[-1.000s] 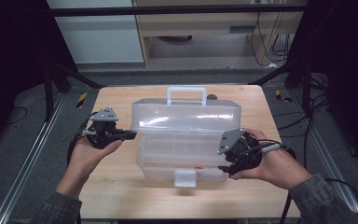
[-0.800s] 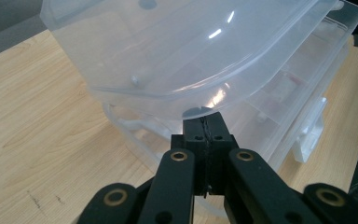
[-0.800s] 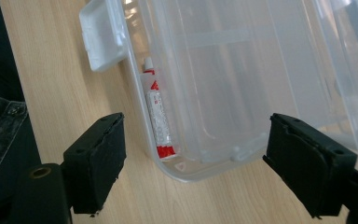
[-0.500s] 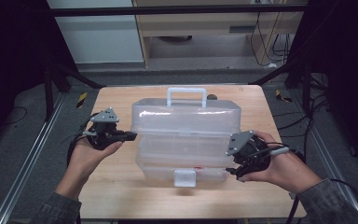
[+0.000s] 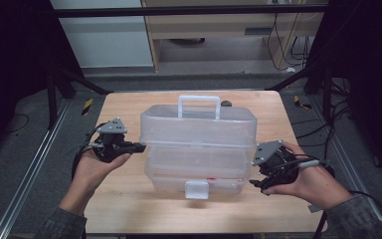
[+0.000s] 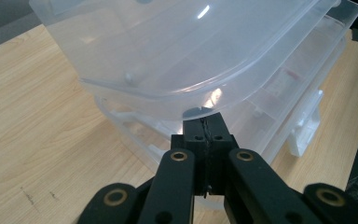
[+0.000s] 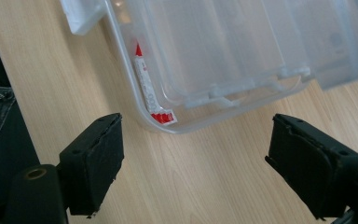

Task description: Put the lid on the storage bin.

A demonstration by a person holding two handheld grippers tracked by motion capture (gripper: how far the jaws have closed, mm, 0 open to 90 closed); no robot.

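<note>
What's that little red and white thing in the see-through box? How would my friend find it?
Find the big clear plastic box on the wooden table. Look into its bottom layer, at the front corner nearest the right claw. The thin red-and-white strip there is the box's only colourful part.

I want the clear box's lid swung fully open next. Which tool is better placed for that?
Left. The left tool is shut on the lid rim, lid already raised. The right tool is open over bare table beside the box base.
</note>
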